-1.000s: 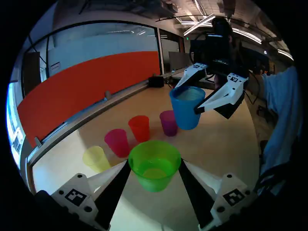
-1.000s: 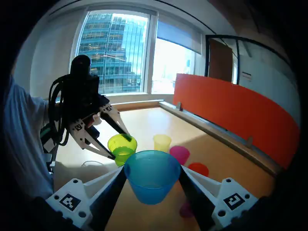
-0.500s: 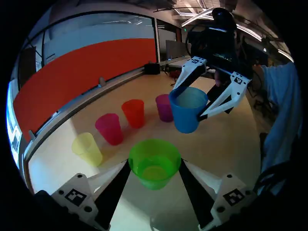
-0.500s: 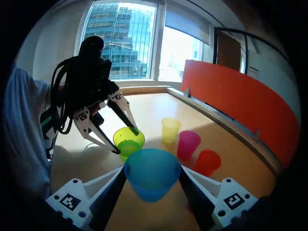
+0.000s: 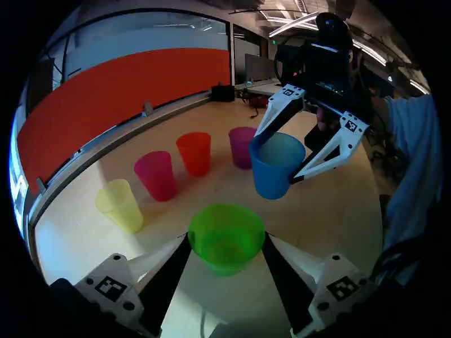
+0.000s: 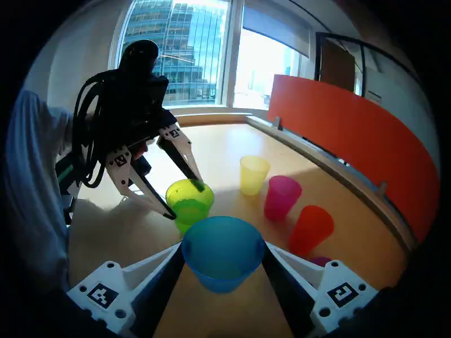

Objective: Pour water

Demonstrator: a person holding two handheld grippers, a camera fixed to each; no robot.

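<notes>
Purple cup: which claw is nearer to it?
Right. The right claw, holding the blue cup, is just beside the purple cup; the left claw, holding the green cup, is farther back.

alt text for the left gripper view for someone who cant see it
The left gripper holds a green cup between its two fingers over a wooden table, facing the right gripper, which holds a blue cup in the air. A yellow cup, a pink cup, an orange cup and a purple cup stand in a curved row near an orange panel.
</notes>
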